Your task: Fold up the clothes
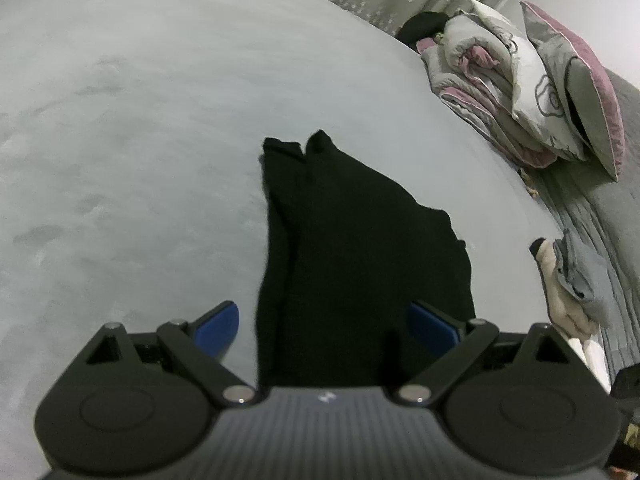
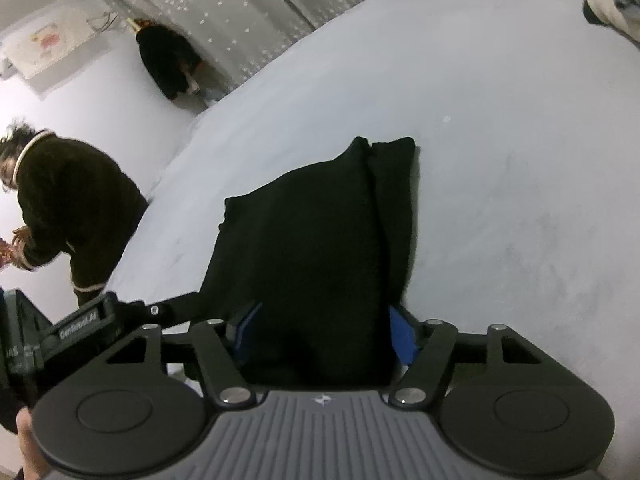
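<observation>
Folded black fabric garment [image 1: 352,248] flat on pale grey bed [image 1: 140,140], bare bedding all round. Left gripper [image 1: 324,322] and right gripper [image 2: 324,332] spread wide, astride near edge.

**Matt cloth, matt plastic, small bright metal pins**

The black garment [image 1: 352,248] is soft matt cloth. The grey bedcover [image 1: 140,140] looks like brushed, slightly napped fabric. The left gripper [image 1: 323,322] and right gripper [image 2: 324,332] have matt black plastic arms, ribbed grey housings, smooth blue pads and shiny metal pivot pins. The pillows [image 1: 560,92] show a satiny sheen.
</observation>
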Demonstrator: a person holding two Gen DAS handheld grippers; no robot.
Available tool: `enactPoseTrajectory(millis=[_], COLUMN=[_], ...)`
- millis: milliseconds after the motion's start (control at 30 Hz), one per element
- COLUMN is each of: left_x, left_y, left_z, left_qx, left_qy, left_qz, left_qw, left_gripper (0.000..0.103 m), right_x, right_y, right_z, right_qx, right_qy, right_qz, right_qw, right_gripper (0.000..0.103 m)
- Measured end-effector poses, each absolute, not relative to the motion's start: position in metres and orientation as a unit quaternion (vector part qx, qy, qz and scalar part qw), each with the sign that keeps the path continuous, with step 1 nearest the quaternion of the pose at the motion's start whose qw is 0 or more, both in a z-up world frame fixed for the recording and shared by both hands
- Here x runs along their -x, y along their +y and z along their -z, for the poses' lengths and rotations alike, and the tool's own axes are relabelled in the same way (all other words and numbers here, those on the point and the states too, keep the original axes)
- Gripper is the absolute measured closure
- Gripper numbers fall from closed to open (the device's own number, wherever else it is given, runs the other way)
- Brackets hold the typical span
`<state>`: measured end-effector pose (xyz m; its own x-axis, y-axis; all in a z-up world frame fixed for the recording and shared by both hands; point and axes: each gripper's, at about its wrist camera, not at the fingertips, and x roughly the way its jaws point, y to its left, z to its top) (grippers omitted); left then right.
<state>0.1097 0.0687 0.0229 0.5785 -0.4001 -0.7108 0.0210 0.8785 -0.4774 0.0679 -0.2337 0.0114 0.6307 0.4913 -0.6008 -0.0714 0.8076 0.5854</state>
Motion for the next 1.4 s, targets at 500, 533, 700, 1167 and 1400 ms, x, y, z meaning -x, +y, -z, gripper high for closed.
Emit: enactPoseTrajectory(millis=[500, 533, 700, 1167, 1400], left_x=[-0.106, -0.106, -0.104, -0.098, -0.096], left_y=[0.070, 0.070, 0.068, 0.071, 0.066], left_z=[-0.025, -0.026, -0.026, -0.026, -0.020], left_qx=[0.227, 0.227, 0.223, 0.255, 0.256], left_qy=[0.450, 0.451, 0.453, 0.458, 0.466], left_qz=[0.129, 0.130, 0.133, 0.143, 0.148], left_qw=[0.854, 0.853, 0.853, 0.840, 0.834], left_gripper=[0.014, 0.014, 0.014, 0.011, 0.029], right_x=[-0.056, -0.054, -0.053, -0.073, -0.077], right_y=[-0.238, -0.239, -0.246, -0.250, -0.253], right_z=[-0.043, -0.047, -0.054, -0.019, -0.013], right_qx=[-0.215, -0.208, -0.181, -0.253, -0.275], right_qy=[0.364, 0.361, 0.365, 0.415, 0.421], right_qz=[-0.147, -0.147, -0.134, -0.165, -0.157], right_qw=[0.894, 0.897, 0.903, 0.858, 0.850], right_gripper=[0.092, 0.092, 0.092, 0.055, 0.055])
